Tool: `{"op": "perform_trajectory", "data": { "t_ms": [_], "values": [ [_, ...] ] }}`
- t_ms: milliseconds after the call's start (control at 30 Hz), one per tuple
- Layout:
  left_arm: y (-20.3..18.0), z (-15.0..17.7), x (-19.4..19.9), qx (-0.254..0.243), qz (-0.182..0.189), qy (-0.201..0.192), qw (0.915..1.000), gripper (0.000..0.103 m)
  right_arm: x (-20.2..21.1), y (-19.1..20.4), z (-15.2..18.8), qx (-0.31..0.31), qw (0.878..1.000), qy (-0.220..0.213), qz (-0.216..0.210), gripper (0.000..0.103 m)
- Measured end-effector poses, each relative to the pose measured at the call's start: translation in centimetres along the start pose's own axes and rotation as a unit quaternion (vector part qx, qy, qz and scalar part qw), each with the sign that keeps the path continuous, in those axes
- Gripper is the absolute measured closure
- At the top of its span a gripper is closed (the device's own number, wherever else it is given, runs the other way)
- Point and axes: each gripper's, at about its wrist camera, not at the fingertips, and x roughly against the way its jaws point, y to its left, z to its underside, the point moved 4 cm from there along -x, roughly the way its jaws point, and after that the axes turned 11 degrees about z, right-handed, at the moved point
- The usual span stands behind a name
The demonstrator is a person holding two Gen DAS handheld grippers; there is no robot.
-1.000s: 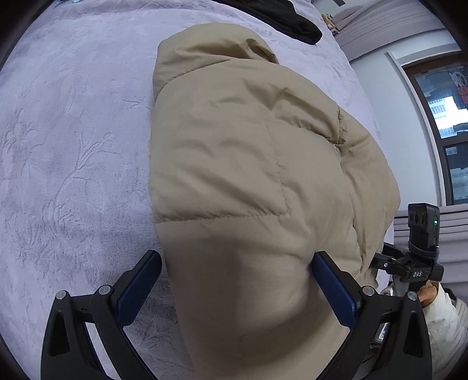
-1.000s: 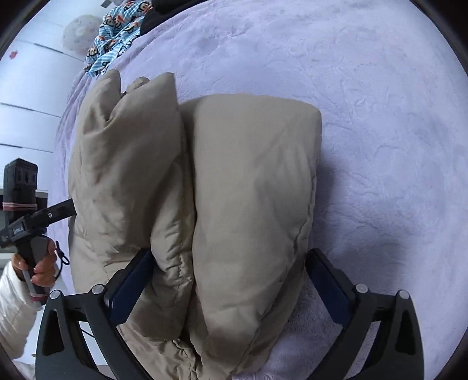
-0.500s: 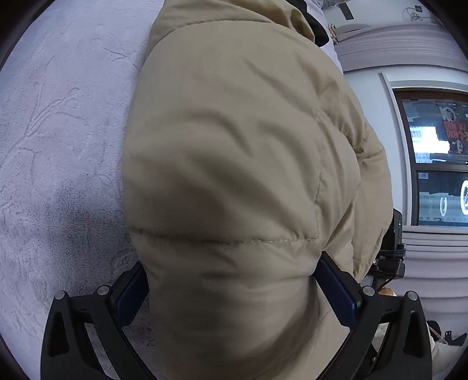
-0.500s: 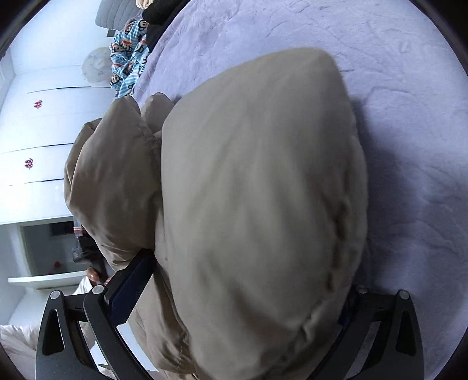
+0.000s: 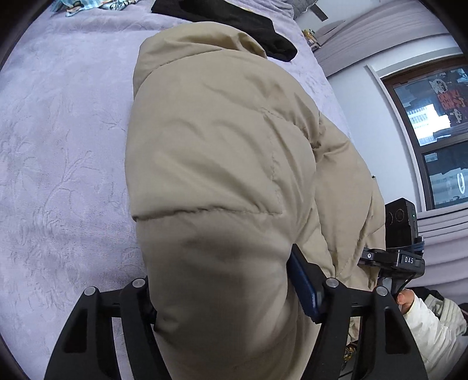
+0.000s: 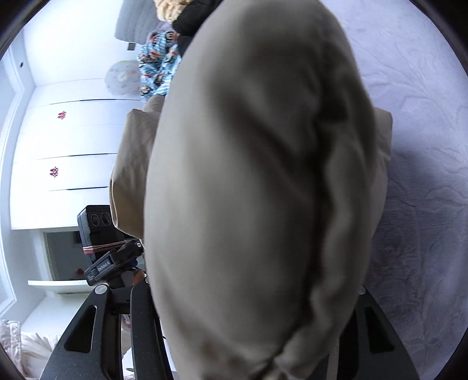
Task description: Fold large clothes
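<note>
Jacket [image 5: 222, 163], one beige puffer, lies bundled on the lilac bedspread [image 5: 58, 152] and fills both views. Left gripper [image 5: 222, 280] is clamped on its near end; right gripper [image 6: 251, 307] also squeezes a thick fold between its jaws. Beyond lie one black garment [image 5: 257, 26] and one blue cartoon-print cloth [image 6: 158, 73]. One window [image 5: 433, 128] stands at right.
</note>
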Motion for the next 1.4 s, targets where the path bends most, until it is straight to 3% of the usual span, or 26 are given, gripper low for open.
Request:
{"op": "perform_trajectory", "data": {
  "t_ms": [200, 333, 700, 900, 1000, 1133, 1233, 1300, 1367, 1400],
  "values": [
    [1.3, -0.2, 5.5, -0.005, -0.002, -0.031, 0.9995, 0.032, -1.7, 5.0, 1.2, 0.021, 1.0, -0.009, 0.0, 0.047],
    [4.1, -0.6, 10.0, -0.012, -0.011, -0.042, 0.999, 0.032, -5.4, 9.5, 2.2, 0.033, 0.999, -0.015, -0.002, 0.047],
    [18.4, -0.9, 23.9, 0.014, -0.068, -0.054, 0.9961, 0.032, -22.0, 22.8, 4.8, 0.051, 0.999, 0.0, -0.004, 0.047],
    [25.3, -0.4, 24.9, 0.035, -0.099, -0.053, 0.993, 0.031, -27.6, 24.8, 4.7, 0.039, 0.998, 0.015, 0.052, 0.045],
    [27.1, 0.9, 24.5, 0.046, -0.104, -0.064, 0.9914, 0.027, -28.0, 24.6, 4.2, 0.026, 0.996, 0.022, 0.077, 0.045],
    [25.9, 0.7, 26.4, 0.038, -0.139, -0.093, 0.9852, 0.028, -24.9, 24.3, 4.0, 0.029, 0.991, 0.013, 0.13, 0.041],
    [25.5, -0.3, 29.5, 0.019, -0.156, -0.126, 0.9796, 0.028, -22.0, 24.5, 4.0, 0.027, 0.982, -0.037, 0.184, 0.041],
    [25.3, -1.9, 31.1, 0.001, -0.163, -0.14, 0.9768, 0.028, -19.5, 25.2, 4.6, 0.029, 0.977, -0.083, 0.192, 0.042],
    [25.6, -3.6, 32.2, -0.021, -0.166, -0.142, 0.9757, 0.028, -18.3, 26.9, 5.3, 0.039, 0.978, -0.105, 0.178, 0.057],
    [25.3, -4.5, 32.0, -0.033, -0.166, -0.14, 0.9755, 0.028, -18.8, 28.2, 6.1, 0.051, 0.979, -0.105, 0.169, 0.078]
  ]
}}
